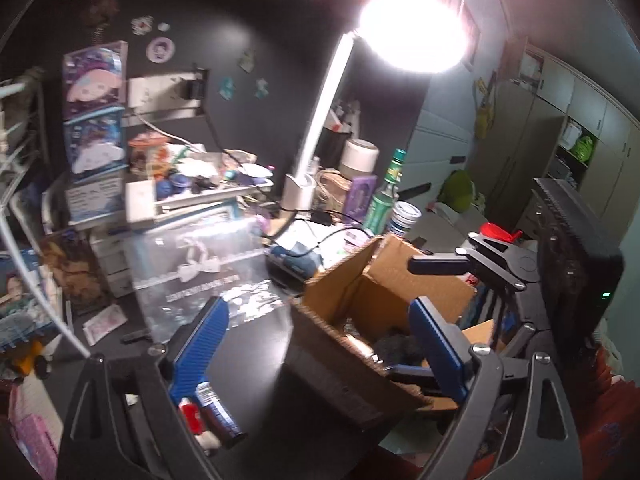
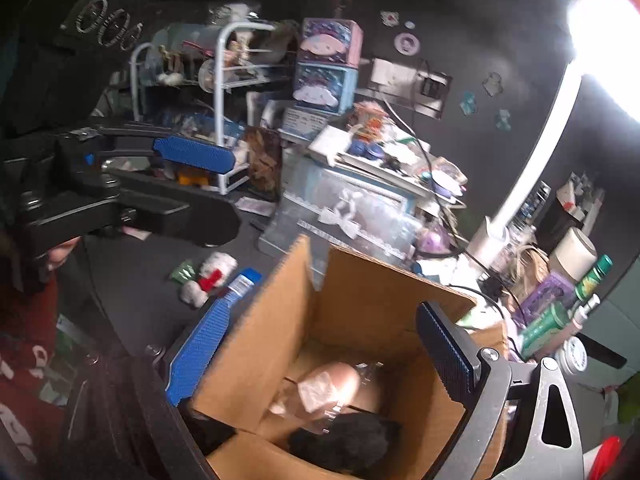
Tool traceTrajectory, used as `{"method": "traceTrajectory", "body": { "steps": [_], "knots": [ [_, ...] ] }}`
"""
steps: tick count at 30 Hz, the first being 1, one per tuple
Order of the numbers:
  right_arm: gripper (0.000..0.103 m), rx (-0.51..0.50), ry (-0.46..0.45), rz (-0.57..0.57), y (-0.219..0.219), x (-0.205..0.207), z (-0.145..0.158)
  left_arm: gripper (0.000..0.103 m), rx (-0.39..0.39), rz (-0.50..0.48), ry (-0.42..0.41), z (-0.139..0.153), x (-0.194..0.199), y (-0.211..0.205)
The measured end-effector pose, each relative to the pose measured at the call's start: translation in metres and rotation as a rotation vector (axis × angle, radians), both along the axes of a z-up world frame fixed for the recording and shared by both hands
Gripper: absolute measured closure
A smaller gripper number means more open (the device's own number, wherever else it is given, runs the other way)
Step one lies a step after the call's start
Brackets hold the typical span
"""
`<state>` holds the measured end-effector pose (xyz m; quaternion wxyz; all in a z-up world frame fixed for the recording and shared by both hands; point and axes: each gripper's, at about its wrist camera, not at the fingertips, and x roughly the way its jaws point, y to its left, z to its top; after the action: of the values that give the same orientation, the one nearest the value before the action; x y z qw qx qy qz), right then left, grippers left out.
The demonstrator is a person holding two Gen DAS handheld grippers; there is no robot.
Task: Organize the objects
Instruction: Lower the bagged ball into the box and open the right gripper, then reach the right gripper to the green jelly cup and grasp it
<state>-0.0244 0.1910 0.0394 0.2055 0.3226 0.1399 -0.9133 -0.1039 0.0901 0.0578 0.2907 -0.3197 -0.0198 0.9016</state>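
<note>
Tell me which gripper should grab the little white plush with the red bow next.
Probably left: the white plush lies just below the open left gripper, while the right gripper hangs open over the cardboard box.

Open cardboard box [image 2: 360,320], items inside.

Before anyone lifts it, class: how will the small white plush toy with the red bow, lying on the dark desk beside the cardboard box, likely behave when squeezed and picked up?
The small white plush toy with the red bow looks fuzzy and stuffed, so it will probably squash rather than resist. It seems light for its size. Lying flat on the dark desk, it is unlikely to roll, though its limbs may flop.
</note>
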Motion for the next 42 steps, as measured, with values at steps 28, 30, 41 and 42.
{"method": "traceTrajectory", "body": {
  "steps": [28, 30, 41, 42],
  "knots": [
    [0.043, -0.008, -0.248, 0.282, -0.201, -0.065, -0.159, 0.005, 0.023, 0.397, -0.118, -0.159, 0.06, -0.203],
    [0.046, 0.011, -0.258, 0.285, -0.205, -0.076, -0.166, 0.005, 0.029, 0.404, -0.134, -0.165, 0.06, -0.209],
    [0.065, 0.107, -0.296, 0.31, -0.216, -0.091, -0.185, 0.005, 0.041, 0.421, -0.158, -0.173, 0.056, -0.222],
    [0.066, 0.106, -0.294, 0.31, -0.215, -0.091, -0.184, 0.005, 0.041, 0.42, -0.159, -0.174, 0.055, -0.222]
  ]
}}
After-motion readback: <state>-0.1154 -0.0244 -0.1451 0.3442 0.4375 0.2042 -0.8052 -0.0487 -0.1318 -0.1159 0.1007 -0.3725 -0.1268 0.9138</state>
